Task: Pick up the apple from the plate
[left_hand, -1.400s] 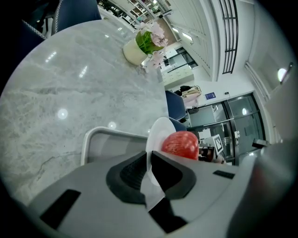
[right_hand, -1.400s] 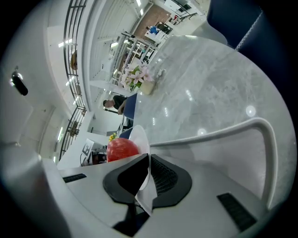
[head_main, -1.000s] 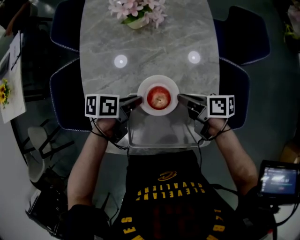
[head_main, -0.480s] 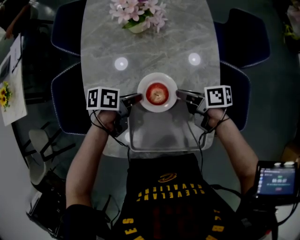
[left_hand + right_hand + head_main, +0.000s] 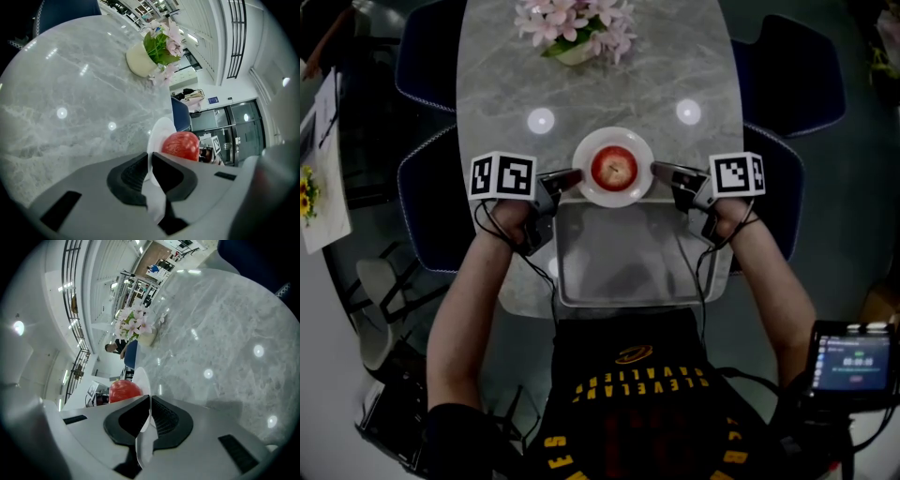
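1. The red apple (image 5: 614, 168) sits in the middle of the white plate (image 5: 585, 187).
2. The left claw (image 5: 571, 176) is clamped on the plate's left rim, and the right claw (image 5: 659, 170) on its right rim.
3. The plate lies over the grey marble bench (image 5: 600, 89), just beyond a tray (image 5: 623, 258). Pink flowers (image 5: 574, 21) stand at the far end.

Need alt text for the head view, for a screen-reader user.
Seen from above, a person's left gripper and right gripper each pinch an opposite rim of a white plate that holds a red apple, at a grey marble table. A grey tray lies just nearer the person, and pink flowers stand at the far end.
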### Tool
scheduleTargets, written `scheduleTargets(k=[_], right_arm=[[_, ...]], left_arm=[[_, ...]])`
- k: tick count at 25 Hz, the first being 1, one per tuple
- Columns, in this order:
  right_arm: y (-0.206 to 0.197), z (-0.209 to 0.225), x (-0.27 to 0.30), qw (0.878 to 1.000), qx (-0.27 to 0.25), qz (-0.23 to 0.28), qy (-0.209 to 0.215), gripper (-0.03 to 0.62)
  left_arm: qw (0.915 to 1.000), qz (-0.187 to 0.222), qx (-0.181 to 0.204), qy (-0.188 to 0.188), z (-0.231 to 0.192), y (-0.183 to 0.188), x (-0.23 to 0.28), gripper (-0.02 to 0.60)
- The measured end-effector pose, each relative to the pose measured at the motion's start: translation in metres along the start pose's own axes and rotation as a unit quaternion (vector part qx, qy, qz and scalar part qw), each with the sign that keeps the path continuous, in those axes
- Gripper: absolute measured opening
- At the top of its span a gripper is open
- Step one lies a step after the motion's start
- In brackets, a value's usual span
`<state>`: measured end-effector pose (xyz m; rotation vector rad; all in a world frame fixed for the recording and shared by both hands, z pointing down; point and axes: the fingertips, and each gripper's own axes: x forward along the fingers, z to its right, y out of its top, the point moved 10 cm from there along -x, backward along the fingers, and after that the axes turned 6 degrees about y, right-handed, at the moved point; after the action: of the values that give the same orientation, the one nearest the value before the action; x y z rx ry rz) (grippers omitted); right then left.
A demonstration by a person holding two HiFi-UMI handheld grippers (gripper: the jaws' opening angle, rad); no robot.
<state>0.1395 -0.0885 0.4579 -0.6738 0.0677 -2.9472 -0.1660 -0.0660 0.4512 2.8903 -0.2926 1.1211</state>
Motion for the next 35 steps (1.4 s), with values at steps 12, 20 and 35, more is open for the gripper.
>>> scheduleTargets(k=[12, 20, 35], right_arm=[[0.028, 0.040, 0.025, 1.000, 0.010, -0.011, -0.014, 0.028], [0.025, 0.041, 0.025, 1.000, 0.018, -0.010, -0.024, 0.028], [0.027, 0.040, 0.023, 0.999, 0.017, -0.014, -0.028, 0.028]], left_arm=[[0.9999, -0.013, -0.008, 0.003, -0.030, 0.030, 0.033, 0.032], [0.9998, -0.017, -0.012, 0.003, -0.032, 0.030, 0.035, 0.032], [0.9997, -0.022, -0.012, 0.000, -0.034, 0.029, 0.039, 0.032]])
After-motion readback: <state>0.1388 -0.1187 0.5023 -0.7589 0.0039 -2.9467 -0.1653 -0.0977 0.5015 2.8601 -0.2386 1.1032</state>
